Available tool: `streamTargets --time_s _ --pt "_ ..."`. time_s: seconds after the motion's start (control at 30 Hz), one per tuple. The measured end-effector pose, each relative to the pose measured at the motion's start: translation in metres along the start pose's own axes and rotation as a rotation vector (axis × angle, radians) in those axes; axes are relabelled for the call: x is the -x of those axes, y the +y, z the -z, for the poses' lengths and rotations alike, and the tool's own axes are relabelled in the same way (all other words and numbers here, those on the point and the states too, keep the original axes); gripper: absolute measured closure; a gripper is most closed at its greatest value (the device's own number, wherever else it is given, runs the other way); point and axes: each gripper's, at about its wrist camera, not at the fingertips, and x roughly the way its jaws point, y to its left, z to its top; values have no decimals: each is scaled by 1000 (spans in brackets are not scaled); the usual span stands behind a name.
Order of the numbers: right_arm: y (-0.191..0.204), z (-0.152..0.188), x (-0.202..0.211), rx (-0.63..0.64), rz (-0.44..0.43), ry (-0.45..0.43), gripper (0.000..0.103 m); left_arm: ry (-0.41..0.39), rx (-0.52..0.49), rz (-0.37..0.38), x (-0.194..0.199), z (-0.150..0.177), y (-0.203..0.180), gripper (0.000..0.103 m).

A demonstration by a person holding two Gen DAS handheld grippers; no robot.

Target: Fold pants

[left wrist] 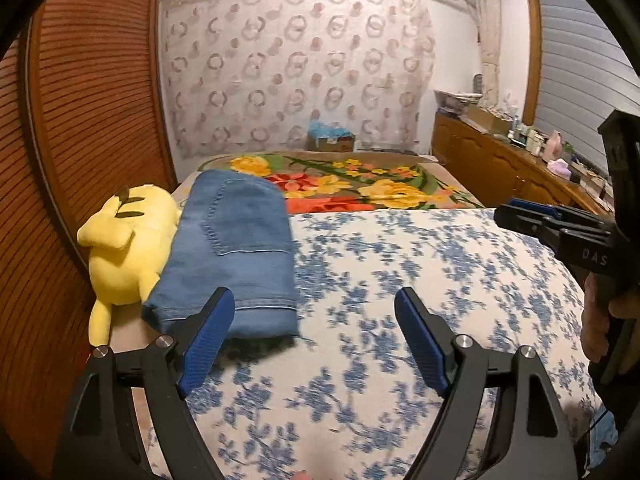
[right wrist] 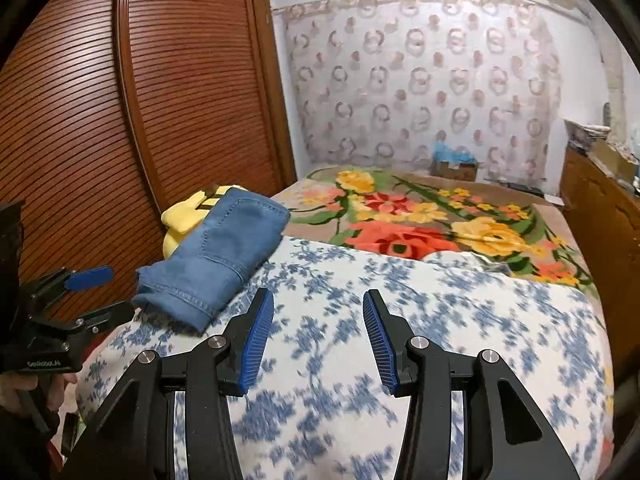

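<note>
Pants [left wrist: 236,248] folded on bed [left wrist: 400,280] beside yellow plush [left wrist: 120,248]; my left gripper [left wrist: 316,340] and right gripper [right wrist: 318,340] both released, empty.

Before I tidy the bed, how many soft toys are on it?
1. A yellow plush lies at the bed's left edge by the slatted door, pressed against the folded jeans, which partly hide it; more may be hidden.

The right gripper [left wrist: 505,213] bears the letters "DAS" on its black body; the left gripper [right wrist: 102,292] reads "GenRobot.AI".
</note>
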Motion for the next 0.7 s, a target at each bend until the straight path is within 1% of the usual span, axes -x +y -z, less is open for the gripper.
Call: streamTargets --time_s 0.1,0.3,0.43,0.53,0.63,0.7 --pt "1 9 25 -9 24 -23 54 -21 -17 11 11 2 -16 20" --pt "10 27 64 -31 78 -51 46 -46 -67 -2 29 7 -51 20" --pt "16 35 90 -47 126 -64 39 -55 -57 -2 37 7 -66 20" --pt "18 38 111 -52 175 -78 38 -62 -44 6 41 5 -75 20" --pt "21 40 129 -53 200 -92 37 -74 -46 21 46 2 -84 20" --pt "24 41 139 -58 221 -102 34 -84 -52 33 50 -1 -91 20"
